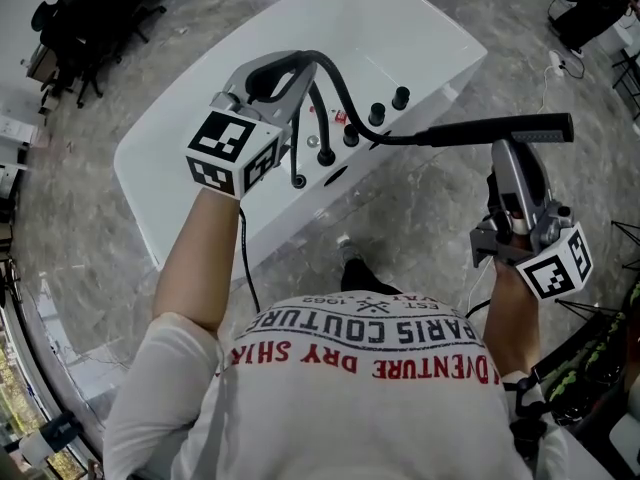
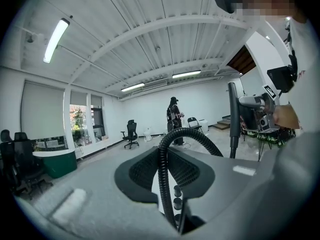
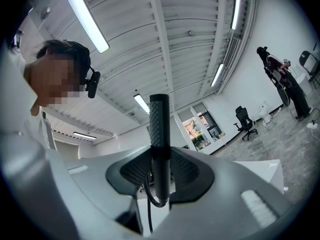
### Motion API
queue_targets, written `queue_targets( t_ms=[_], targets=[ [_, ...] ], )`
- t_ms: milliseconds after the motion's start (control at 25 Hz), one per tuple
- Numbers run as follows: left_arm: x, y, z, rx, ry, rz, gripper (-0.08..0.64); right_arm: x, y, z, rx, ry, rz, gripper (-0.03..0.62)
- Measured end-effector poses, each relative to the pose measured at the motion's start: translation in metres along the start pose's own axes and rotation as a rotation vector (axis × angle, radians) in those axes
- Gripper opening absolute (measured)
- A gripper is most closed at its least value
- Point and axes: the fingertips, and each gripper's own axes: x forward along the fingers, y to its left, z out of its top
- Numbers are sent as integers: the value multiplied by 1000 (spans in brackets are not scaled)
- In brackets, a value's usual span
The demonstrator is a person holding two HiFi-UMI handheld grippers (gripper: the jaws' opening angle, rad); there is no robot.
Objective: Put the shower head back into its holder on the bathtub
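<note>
Setting: grey marbled floor (image 1: pixel 430 208); white bathtub (image 1: pixel 200 138) standing on it, row of black knobs (image 1: pixel 377 114) along its deck.
Left gripper (image 2: pixel 167 171): jaws closed on the black ribbed hose (image 2: pixel 162 184), held above the deck close to the knobs.
Right gripper (image 3: pixel 160 176): jaws clamped on the black shower head (image 3: pixel 160 129).
Shower head: not on the tub; roughly level in the air over the floor, just beside the tub's edge, right of the knobs.
Far background: a standing person (image 2: pixel 173 115), office chairs (image 2: pixel 131 133).
</note>
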Motion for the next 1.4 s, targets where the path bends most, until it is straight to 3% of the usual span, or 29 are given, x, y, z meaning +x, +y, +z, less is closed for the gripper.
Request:
queue_targets(
  t_ms=[400,640,920,1400],
  targets=[
    [-19,19,-26,-63,45,38,58,20,10,-16,34,62,18,120],
    [-28,40,2,-43,-13,90,58,32,18,-11,42,44,49,120],
    [-7,24,16,-47,-44,34,58,27,15,-2,24,18,25,120],
    [8,29,-28,-116,-3,57,57,23,4,-15,24,56,-21,118]
  ],
)
